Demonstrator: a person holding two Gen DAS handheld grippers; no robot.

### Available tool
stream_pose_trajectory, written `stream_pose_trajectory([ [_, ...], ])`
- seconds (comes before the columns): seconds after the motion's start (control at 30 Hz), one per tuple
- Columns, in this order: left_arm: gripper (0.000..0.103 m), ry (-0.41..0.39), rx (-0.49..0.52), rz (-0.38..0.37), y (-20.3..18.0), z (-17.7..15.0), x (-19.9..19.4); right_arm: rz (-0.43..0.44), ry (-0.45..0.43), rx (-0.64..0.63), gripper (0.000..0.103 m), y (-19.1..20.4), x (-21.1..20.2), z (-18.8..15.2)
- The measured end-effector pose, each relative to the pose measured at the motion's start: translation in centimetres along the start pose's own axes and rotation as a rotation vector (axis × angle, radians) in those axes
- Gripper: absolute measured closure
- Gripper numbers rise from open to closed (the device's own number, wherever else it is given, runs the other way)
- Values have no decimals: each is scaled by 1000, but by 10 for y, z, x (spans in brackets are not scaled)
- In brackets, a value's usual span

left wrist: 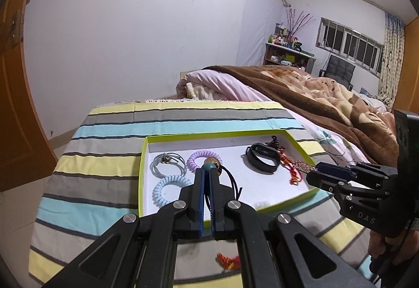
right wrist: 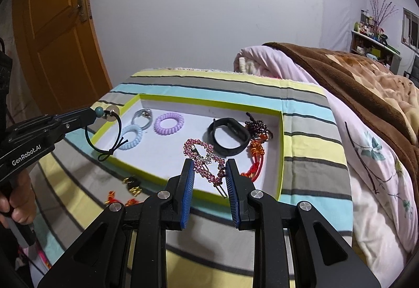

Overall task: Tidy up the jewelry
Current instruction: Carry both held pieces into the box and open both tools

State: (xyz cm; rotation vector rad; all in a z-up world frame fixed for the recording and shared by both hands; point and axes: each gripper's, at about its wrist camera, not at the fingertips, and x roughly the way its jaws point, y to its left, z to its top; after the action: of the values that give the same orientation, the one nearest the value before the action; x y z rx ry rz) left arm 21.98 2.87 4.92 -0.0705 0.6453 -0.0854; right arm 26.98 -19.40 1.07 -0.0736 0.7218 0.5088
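Striped cloth in yellow, grey and turquoise covers the surface beside the bed, and on it sits a shallow white tray with a lime-green rim. Over the tray's left end, the left gripper is clenched on a black cord hair tie; its teal bead sits right at the fingertips and the loop dangles free above the tray's edge in the right wrist view. Inside the tray, toward nine o'clock, lie a grey hair tie, a pale blue spiral hair tie and a lilac spiral hair tie, close together. Past the middle, toward two o'clock, a black wristband stands on edge, with a dark beaded ornament just behind it and an orange-red knotted tassel at its right side. At about four o'clock the right gripper hangs over the tray's near rim with its blue-lined fingers apart and a pink rhinestone hair clip between them; whether the pads are touching it I cannot tell. On the cloth outside the tray, at seven o'clock, lie a small gold-coloured trinket and a red knotted charm.
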Motion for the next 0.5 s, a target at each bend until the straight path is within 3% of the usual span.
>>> stream_pose_trajectory([
  [0.5,100,114,-16,10,6,-9,63,-6,103,12,78,-12,47,0],
])
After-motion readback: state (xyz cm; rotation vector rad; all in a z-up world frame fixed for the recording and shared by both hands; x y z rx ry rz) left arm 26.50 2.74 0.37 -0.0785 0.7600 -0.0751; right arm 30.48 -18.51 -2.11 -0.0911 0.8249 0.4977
